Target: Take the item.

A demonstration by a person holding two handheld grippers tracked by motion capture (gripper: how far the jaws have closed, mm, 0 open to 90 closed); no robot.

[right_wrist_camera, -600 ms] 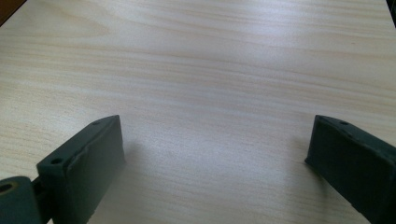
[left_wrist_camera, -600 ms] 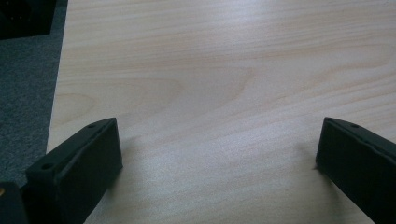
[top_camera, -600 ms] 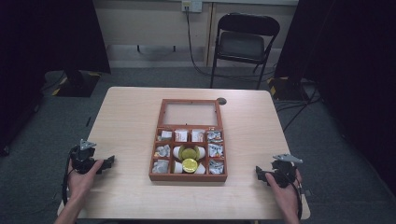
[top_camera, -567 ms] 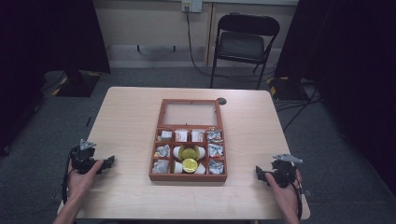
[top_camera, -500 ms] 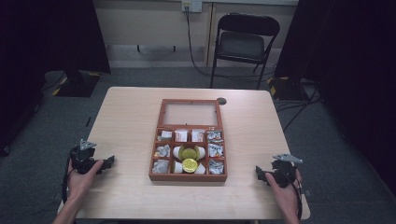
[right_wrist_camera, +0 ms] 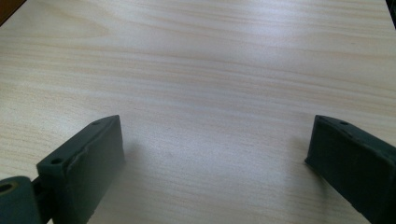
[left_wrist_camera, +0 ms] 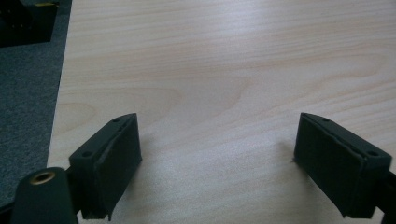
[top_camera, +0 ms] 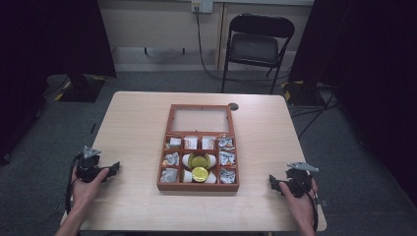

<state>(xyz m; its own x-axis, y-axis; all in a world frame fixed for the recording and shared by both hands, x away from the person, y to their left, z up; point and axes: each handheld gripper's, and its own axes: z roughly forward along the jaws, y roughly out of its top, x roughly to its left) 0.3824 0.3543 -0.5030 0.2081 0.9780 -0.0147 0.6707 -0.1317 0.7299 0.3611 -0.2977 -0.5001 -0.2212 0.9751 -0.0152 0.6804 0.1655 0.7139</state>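
Jaws apart on both grippers, wooden box (top_camera: 198, 187) of nine compartments, lid open

Bare surface (top_camera: 133, 128) lies open on both sides of the wooden compartment box (top_camera: 198, 185) standing mid-surface, the one obstacle between the left tongs (top_camera: 114, 168) and right tongs (top_camera: 272, 183).

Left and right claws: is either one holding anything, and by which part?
Nothing is held. The left claw and the right claw both stand open over bare table, apart from the wooden compartment box.
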